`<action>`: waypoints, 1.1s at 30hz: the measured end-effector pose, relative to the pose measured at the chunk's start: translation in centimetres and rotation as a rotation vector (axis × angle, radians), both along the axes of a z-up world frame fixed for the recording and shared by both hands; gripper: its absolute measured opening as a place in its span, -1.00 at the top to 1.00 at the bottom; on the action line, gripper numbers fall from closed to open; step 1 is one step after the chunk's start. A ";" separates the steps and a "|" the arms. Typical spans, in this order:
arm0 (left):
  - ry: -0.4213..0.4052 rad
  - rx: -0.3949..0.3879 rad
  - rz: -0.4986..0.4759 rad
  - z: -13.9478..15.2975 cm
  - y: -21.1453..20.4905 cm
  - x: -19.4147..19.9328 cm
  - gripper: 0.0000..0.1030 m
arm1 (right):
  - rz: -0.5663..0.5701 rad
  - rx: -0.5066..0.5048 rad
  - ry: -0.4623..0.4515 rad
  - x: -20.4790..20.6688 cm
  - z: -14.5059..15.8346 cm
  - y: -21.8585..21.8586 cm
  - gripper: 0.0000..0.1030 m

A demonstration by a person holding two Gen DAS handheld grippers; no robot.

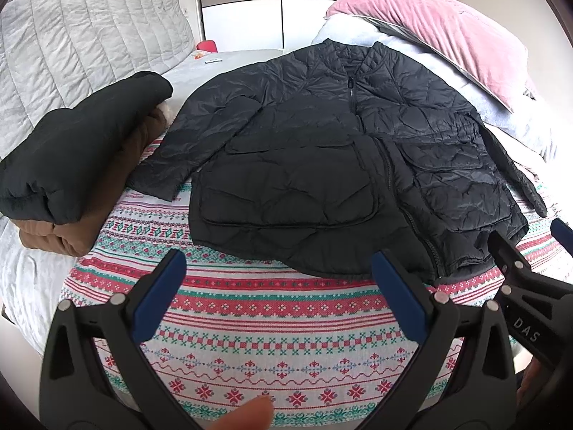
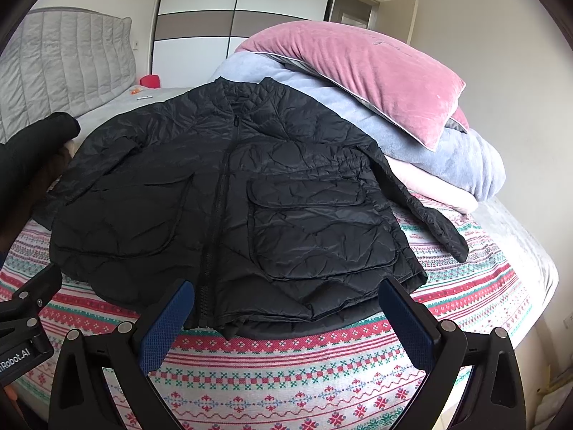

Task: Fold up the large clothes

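A black quilted jacket lies flat and zipped on the patterned bedspread, collar toward the far side, both sleeves spread out to the sides. My left gripper hovers open just in front of the jacket's hem, nothing between its blue pads. My right gripper is open too, poised over the hem near the right front pocket, its jaws empty. The right gripper also shows at the right edge of the left wrist view.
Folded black and brown garments are stacked on the left of the bed. A pink pillow rests on piled blue and pink blankets at the right. A grey quilted headboard and a wardrobe stand behind. A fingertip shows at the bottom.
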State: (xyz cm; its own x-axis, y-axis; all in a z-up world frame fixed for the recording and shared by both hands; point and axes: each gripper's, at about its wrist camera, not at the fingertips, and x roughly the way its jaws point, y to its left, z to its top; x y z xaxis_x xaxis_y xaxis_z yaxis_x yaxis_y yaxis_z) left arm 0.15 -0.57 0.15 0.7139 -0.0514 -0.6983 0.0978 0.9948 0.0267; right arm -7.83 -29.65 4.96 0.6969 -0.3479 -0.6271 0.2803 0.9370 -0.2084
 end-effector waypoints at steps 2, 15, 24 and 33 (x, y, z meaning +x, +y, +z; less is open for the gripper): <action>0.001 -0.003 -0.001 0.0 0.1 0.0 -1.00 | -0.001 -0.001 0.002 0.1 0.0 0.0 -1.00; -0.014 0.026 0.003 -0.2 -0.3 0.0 -1.00 | -0.017 0.020 0.016 0.3 -0.3 -0.7 -1.00; -0.016 0.018 0.002 -0.2 -0.2 0.1 -1.00 | -0.019 0.022 0.022 0.3 -0.5 -0.8 -1.00; 0.005 0.004 0.001 -0.5 0.0 0.4 -1.00 | -0.025 0.036 0.031 0.6 -0.8 -1.1 -1.00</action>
State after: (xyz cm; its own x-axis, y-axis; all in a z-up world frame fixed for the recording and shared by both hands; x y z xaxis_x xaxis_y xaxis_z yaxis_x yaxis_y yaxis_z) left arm 0.52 -0.56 -0.35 0.7106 -0.0474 -0.7020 0.0966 0.9948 0.0307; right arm -7.23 -30.74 4.15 0.6683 -0.3418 -0.6608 0.2979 0.9368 -0.1833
